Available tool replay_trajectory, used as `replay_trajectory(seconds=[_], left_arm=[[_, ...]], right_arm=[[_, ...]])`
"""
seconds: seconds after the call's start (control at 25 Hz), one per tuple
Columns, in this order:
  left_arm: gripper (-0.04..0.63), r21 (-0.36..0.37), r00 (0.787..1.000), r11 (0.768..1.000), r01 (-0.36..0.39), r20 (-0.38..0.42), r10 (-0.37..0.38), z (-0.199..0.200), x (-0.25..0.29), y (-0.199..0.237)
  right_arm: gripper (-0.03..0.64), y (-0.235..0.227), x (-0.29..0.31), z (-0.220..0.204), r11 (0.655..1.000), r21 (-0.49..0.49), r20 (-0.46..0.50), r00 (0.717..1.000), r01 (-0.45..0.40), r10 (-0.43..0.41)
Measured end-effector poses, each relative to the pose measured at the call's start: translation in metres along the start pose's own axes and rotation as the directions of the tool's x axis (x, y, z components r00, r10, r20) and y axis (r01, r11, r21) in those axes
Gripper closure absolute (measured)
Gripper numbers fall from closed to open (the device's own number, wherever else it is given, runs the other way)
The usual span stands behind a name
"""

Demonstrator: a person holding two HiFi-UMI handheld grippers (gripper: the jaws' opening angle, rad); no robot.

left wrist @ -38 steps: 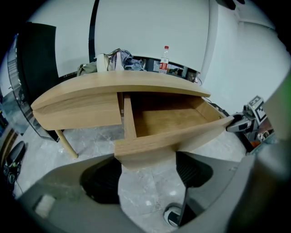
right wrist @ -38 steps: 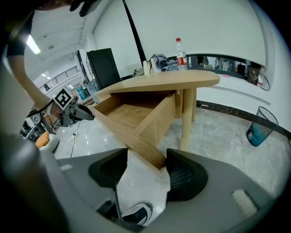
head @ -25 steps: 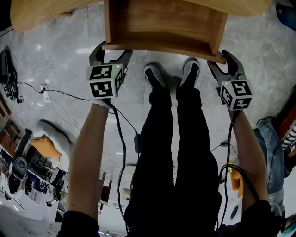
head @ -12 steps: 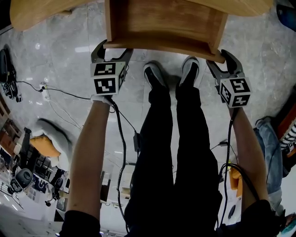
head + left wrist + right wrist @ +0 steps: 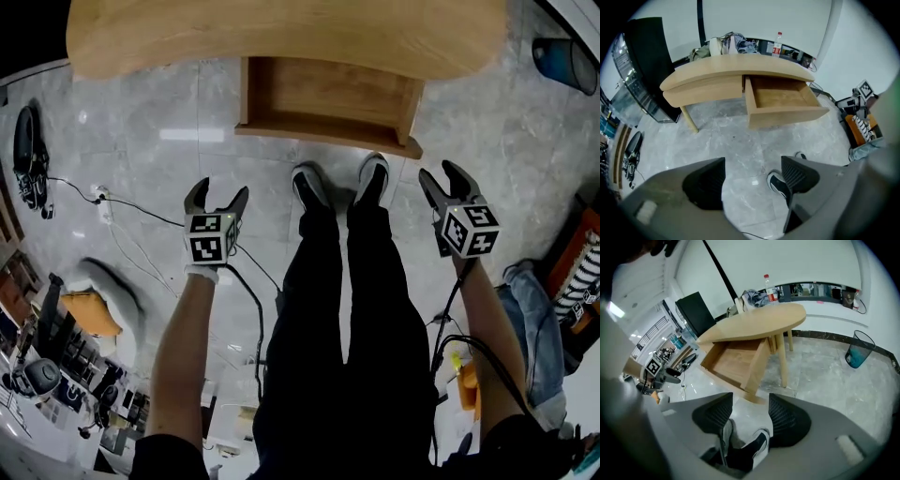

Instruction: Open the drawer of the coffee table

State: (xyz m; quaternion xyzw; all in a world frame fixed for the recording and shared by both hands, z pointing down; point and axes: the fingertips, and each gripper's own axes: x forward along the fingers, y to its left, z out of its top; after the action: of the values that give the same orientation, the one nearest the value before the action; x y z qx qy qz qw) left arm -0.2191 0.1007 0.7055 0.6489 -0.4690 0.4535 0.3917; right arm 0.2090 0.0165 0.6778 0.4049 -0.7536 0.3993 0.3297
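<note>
A blue bin (image 5: 561, 58) and a black cable (image 5: 150, 212) rest on the grey marble floor (image 5: 525, 141).

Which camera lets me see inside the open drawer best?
The left gripper view: the drawer faces it, and most of its wooden inside shows. The head view looks down on it, with the tabletop hiding its back. The right gripper view sees it slanted from one side.

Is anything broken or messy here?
Nothing looks broken or spilled. The drawer sticks out of the coffee table, open and empty, and loose cables trail across the floor on the left.
</note>
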Motion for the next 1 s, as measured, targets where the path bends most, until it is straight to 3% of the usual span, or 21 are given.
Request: replay_trajectory(seconds=[0.16, 0.28, 0.52, 0.72, 0.88, 1.0], left_arm=[[0.222, 0.042, 0.993, 0.998, 0.036, 0.115, -0.041, 0.051, -0.057, -0.024], [0.238, 0.021, 0.967, 0.998, 0.061, 0.245, -0.065, 0.106, -0.110, -0.044], [0.284, -0.044, 0.865, 0.978, 0.203, 0.477, -0.158, 0.208, -0.232, -0.101], [0.327, 0.000, 0.794, 0.947, 0.321, 0.546, -0.269, 0.245, -0.328, -0.159], [0.336, 0.080, 0.746, 0.950, 0.302, 0.601, -0.287, 0.268, -0.406, -0.181], [0.352, 0.094, 0.687, 0.958, 0.271, 0.679, -0.261, 0.288, -0.454, -0.181]], right_arm=[[0.379, 0.037, -0.043, 0.045, 0.998, 0.045, 0.100, 0.994, -0.051, 0.047], [0.388, 0.071, -0.078, 0.088, 0.995, 0.030, 0.177, 0.981, -0.091, 0.085], [0.426, 0.126, -0.159, 0.174, 0.988, 0.002, 0.318, 0.937, -0.154, 0.146], [0.453, 0.176, -0.237, 0.244, 0.976, -0.018, 0.431, 0.879, -0.216, 0.203], [0.467, 0.221, -0.303, 0.294, 0.967, -0.083, 0.503, 0.828, -0.241, 0.249], [0.483, 0.249, -0.346, 0.321, 0.962, -0.142, 0.547, 0.792, -0.234, 0.273]])
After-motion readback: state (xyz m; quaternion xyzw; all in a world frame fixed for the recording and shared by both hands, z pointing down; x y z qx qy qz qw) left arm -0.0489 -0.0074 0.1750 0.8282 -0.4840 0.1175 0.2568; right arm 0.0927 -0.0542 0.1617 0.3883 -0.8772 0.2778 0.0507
